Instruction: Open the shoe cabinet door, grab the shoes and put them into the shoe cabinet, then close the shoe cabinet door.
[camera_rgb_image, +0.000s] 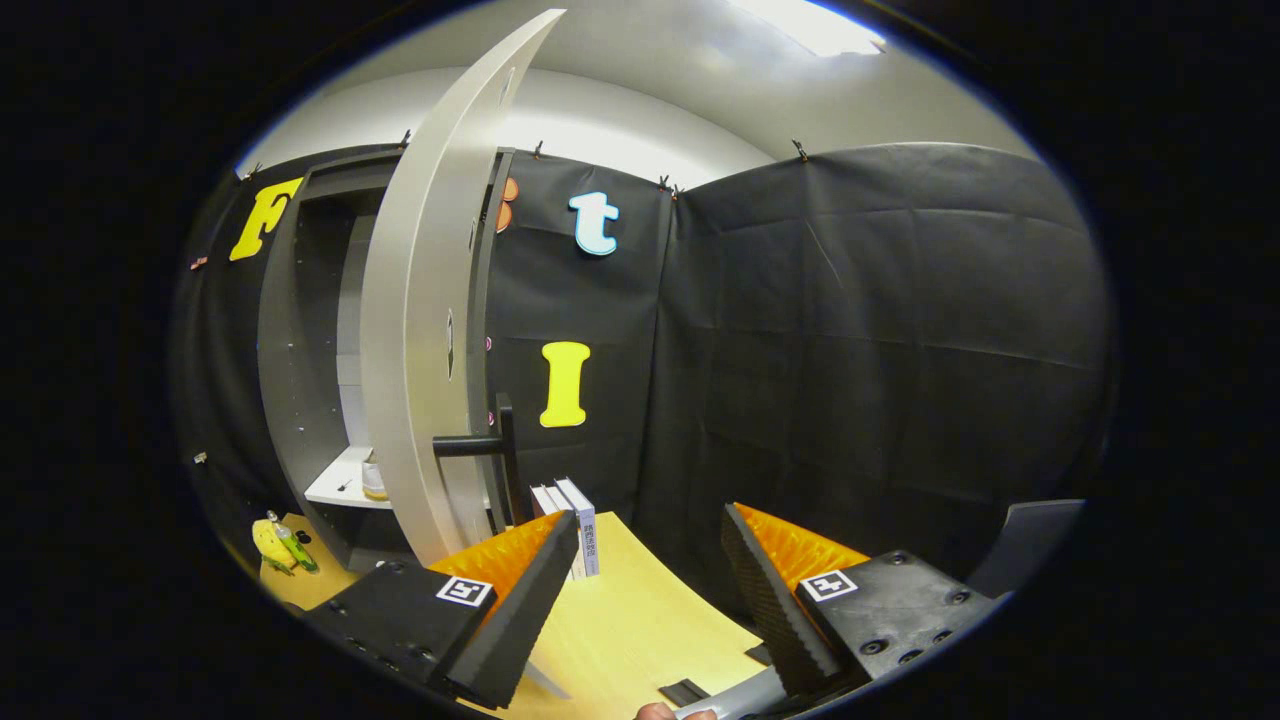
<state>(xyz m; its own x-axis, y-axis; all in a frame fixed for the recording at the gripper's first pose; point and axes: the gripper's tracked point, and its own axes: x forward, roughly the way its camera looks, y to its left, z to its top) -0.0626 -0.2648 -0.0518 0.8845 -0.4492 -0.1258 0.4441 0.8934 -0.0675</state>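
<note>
The shoe cabinet (320, 360) stands tall and dark against the booth wall, up and to the left of the claw (650, 580), with its pale door (425, 330) already swung wide, edge-on toward the camera. Inside, a white shelf (340, 480) carries a small pale object at its front corner, too small to name. The step in hand looks to be fetching the shoes, and I cannot make out any shoes here, so the sensible move is to turn the claw away from the open door and search the counter (640, 620) before reaching, keeping clear of the door's dark handle (470, 445), which juts out just beyond the left finger. The claw's fingers stand well apart with nothing between them, hanging over the wooden counter. A few upright boxes (575, 520) sit just ahead of the left finger, and a banana (270, 545) lies with a small bottle (293, 542) near the cabinet's foot
</note>
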